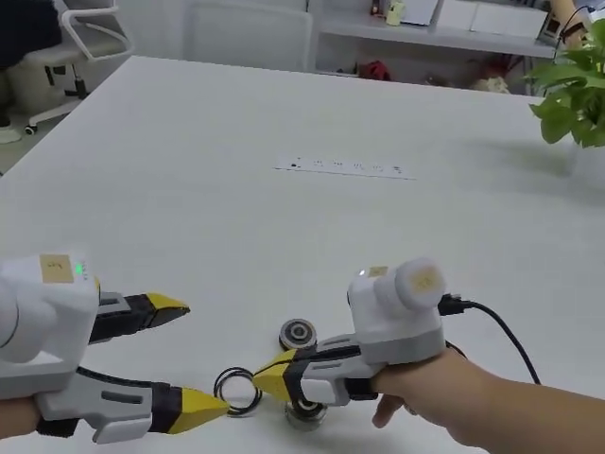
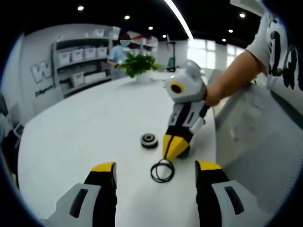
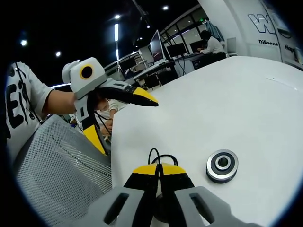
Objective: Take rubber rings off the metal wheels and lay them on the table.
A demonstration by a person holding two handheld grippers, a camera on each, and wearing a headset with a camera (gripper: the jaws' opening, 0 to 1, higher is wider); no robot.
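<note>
Thin black rubber rings (image 1: 236, 388) (image 2: 162, 171) lie looped on the white table (image 1: 312, 218). My right gripper (image 1: 260, 378) (image 3: 159, 168) is shut, and a ring loop (image 3: 158, 156) comes out from between its yellow tips. A bare metal wheel (image 1: 298, 333) (image 2: 149, 140) (image 3: 221, 165) lies flat just beyond. A second wheel (image 1: 304, 412) (image 2: 183, 151) sits mostly hidden under the right gripper (image 2: 169, 150). My left gripper (image 1: 194, 355) (image 2: 156, 166) (image 3: 128, 126) stands open to the left of the rings, holding nothing.
A power strip (image 1: 345, 168) is set into the table further out. A green plant (image 1: 572, 85) (image 2: 137, 64) stands at the far right edge. An office chair (image 1: 80, 43) and shelves stand beyond the table. A mesh chair back (image 3: 57, 175) is close to the near edge.
</note>
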